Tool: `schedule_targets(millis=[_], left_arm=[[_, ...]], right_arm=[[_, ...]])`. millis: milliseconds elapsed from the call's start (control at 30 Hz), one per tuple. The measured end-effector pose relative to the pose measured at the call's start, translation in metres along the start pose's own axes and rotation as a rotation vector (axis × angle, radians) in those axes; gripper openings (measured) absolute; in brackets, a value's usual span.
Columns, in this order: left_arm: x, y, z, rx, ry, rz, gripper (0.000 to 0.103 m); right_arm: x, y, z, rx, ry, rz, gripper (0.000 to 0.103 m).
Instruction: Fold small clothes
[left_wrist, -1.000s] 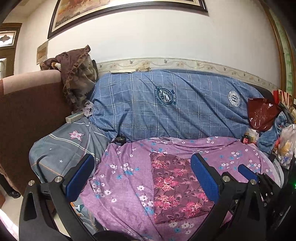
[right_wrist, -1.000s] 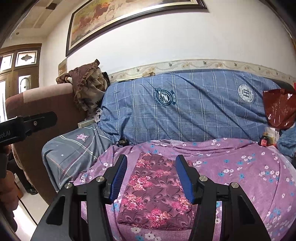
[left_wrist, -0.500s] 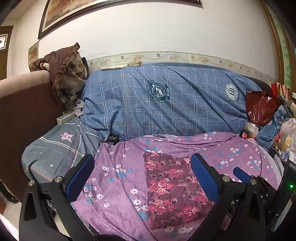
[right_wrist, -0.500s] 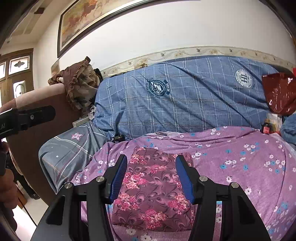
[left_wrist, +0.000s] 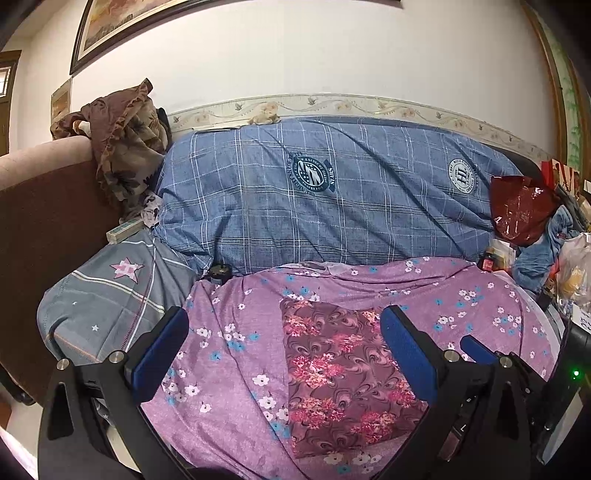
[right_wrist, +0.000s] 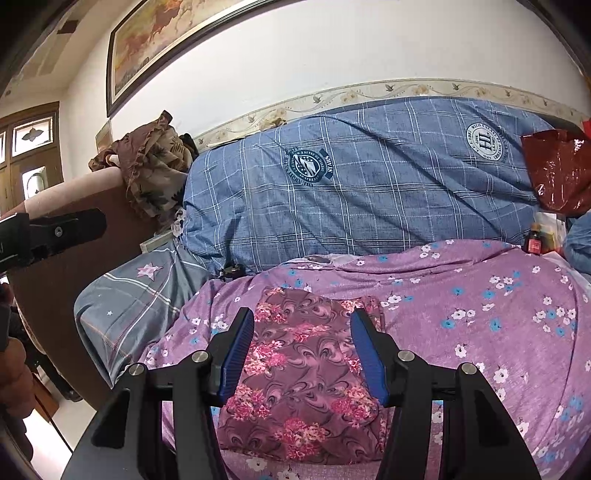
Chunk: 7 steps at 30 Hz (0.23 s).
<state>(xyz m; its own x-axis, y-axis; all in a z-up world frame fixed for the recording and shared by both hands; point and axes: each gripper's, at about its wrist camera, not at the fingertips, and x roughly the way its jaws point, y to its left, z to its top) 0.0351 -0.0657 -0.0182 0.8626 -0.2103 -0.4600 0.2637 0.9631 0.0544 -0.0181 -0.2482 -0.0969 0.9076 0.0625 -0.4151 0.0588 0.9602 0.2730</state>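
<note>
Maroon floral garment (left_wrist: 340, 373) lies as a flat rectangle on the purple flowered sheet (left_wrist: 229, 369); in the left wrist view, the left gripper (left_wrist: 284, 350) is released, now raised slightly. In the right wrist view, the right gripper (right_wrist: 303, 350), released and empty, has drawn back above the garment (right_wrist: 299, 369). Blue plaid bedding (right_wrist: 369, 192) lines the wall; the garment appears folded.

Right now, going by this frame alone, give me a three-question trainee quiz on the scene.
1. True or false: the right gripper is shut on the maroon floral cloth.
2. What does the maroon floral cloth lie on: A the blue plaid cover, B the purple flowered sheet, C the grey star pillow?
3. Fill in: the left gripper is ____ and holds nothing.

Key: 1 false; 2 B; 3 open.
</note>
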Motion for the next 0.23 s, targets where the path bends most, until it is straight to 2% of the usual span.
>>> schedule_targets(millis=[233], left_arm=[[0.015, -0.007, 0.003, 0.000, -0.003, -0.049, 0.103]], right_arm=[[0.007, -0.008, 0.000, 0.007, 0.008, 0.000, 0.056]])
